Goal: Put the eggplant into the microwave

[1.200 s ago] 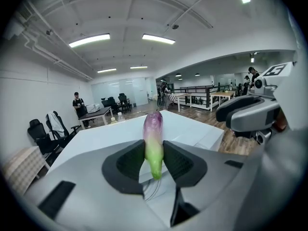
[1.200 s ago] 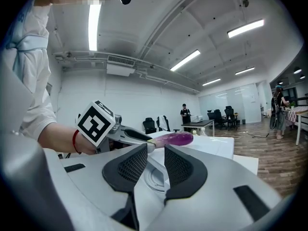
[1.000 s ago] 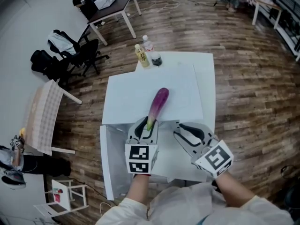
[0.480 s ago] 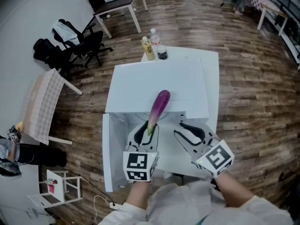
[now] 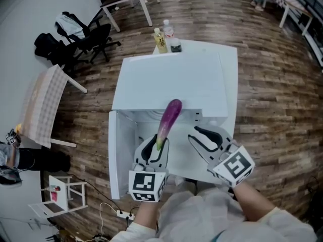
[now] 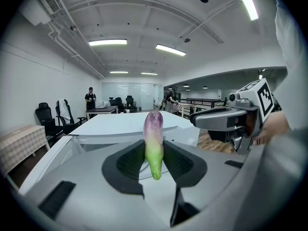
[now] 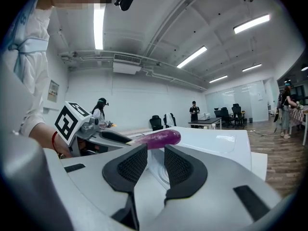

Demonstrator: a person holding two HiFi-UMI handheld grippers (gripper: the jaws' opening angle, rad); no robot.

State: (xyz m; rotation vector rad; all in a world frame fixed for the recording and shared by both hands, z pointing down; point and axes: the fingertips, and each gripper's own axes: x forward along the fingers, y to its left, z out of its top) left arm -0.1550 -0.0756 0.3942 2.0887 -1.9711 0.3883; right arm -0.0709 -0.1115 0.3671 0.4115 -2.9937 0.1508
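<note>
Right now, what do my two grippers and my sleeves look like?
The left gripper and the right gripper are both pale grey plastic, each with two black, curved, textured pads. Each carries a white cube printed with black square markers. No cables show. The sleeves are white, and a thin red band circles the left wrist.

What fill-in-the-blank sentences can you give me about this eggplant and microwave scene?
The left gripper grips the eggplant by its ____ end.
Between its jaws, the right gripper holds ____.
The door of the microwave stands ____.
Missing words: green; nothing; open.
</note>
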